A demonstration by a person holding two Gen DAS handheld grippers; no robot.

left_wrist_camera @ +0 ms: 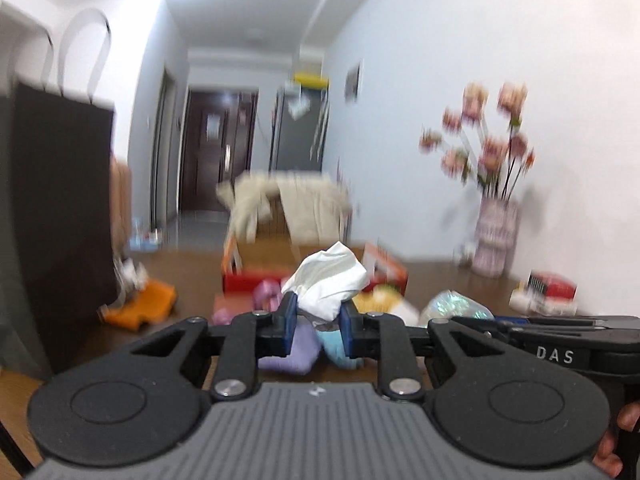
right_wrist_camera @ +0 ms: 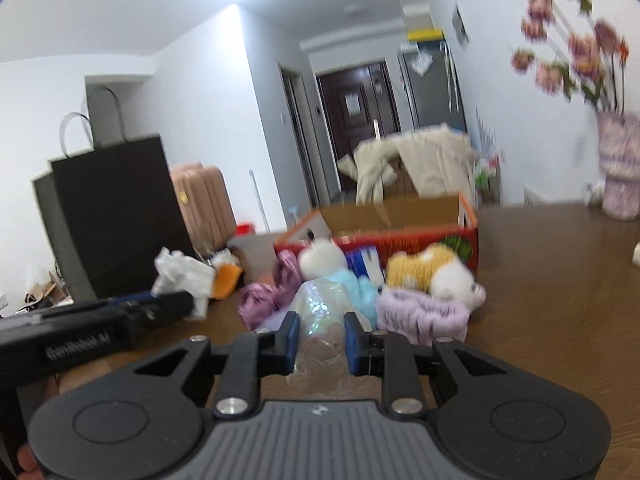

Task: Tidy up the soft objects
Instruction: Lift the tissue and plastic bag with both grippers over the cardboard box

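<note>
Left gripper (left_wrist_camera: 318, 316) pinches white cloth (left_wrist_camera: 326, 284); right gripper (right_wrist_camera: 322, 338) clamps an iridescent bag (right_wrist_camera: 318, 308), both raised roughly level

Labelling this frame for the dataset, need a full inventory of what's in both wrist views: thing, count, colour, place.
white cloth: 1, white, clamped in the left tongs
iridescent bag: 1, clear and shimmery, clamped in the right tongs
cardboard box: 1, red outside and brown inside, open, on the table behind the soft pile
plush dog: 1, yellow and white, in front of the box
fuzzy band: 1, lilac, under the plush dog
purple cloth: 1, purple, left of the pile
paper bag: 1, black, far left
flower vase: 1, pink, right by the wall
table: 1, brown wood
left tongs: 1, black with blue pads, shut
right tongs: 1, black with blue pads, shut
</note>
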